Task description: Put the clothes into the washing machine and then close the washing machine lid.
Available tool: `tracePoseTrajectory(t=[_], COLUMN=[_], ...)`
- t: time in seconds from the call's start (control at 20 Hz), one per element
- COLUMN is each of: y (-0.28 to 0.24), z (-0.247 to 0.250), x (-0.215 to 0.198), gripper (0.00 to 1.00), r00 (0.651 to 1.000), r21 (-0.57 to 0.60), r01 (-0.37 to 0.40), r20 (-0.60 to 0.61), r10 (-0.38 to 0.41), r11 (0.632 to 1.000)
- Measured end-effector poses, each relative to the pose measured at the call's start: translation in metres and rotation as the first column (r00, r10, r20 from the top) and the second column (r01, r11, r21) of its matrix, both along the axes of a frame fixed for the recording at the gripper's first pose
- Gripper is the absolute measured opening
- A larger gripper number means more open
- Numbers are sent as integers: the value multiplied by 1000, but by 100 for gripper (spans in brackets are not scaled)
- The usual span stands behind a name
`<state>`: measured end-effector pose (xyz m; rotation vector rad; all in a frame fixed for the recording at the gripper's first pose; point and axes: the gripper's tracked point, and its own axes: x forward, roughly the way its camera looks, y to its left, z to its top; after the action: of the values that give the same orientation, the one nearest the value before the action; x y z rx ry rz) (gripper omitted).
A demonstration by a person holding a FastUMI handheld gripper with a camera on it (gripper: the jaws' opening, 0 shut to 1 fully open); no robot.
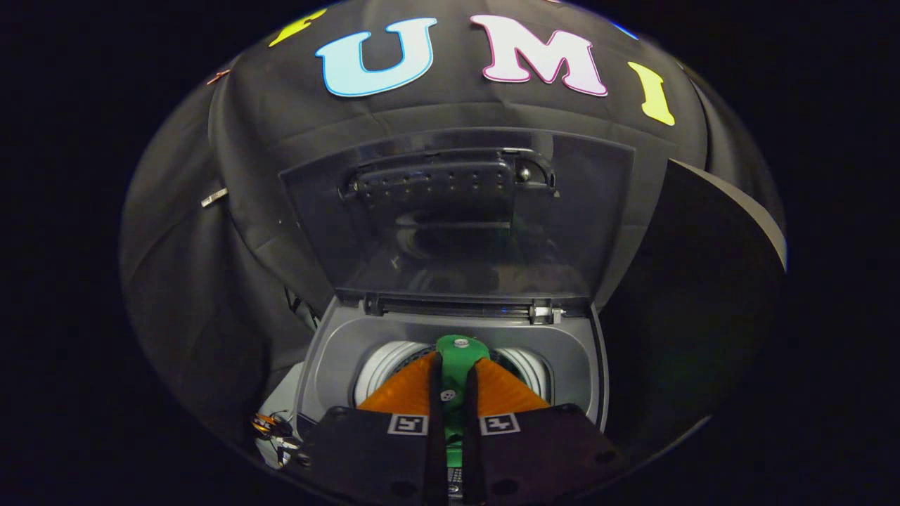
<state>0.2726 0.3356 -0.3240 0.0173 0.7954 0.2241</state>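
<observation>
Between closed fingers (451,365) (over drum (383,365)): green garment (460,355).

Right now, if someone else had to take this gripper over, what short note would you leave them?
Gripper: fingers close together, pinching a green garment with buttons between them; both fingers press on it.
Position: the gripper hangs over the open top of the washing machine; the garment sits above the pale drum, not yet released.
Lid: raised upright behind the opening, on its hinge.
Done: garment picked up and brought to the tub.
Left: lower and release the garment into the drum, withdraw, then swing the lid shut.
</observation>
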Motion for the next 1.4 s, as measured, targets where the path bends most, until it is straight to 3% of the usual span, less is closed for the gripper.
tracePoseTrajectory(t=[0.15, 0.4, 0.7, 0.9, 1.0, 1.2, 1.3, 1.4], y=[-1, -14, -11, -7, -8, -16, -18, -19], z=[-7, -4, 32, 81, 121, 202, 232, 246], x=[-5, 1, 4, 10, 16, 32, 42, 57], gripper=[22, 99, 100, 100, 100, 99, 99, 99], r00=[1000, 1000, 991, 957, 919, 792, 759, 750], r21=[13, -31, 2, 45, 58, 43, 58, 68], r01=[-2, 31, 21, -2, -13, -18, -16, -7], r20=[-24, -1, 130, 289, 393, 610, 651, 660], r10=[2, -31, -21, -11, -11, -12, -26, -40], r11=[1000, 999, 1000, 999, 998, 999, 998, 998])
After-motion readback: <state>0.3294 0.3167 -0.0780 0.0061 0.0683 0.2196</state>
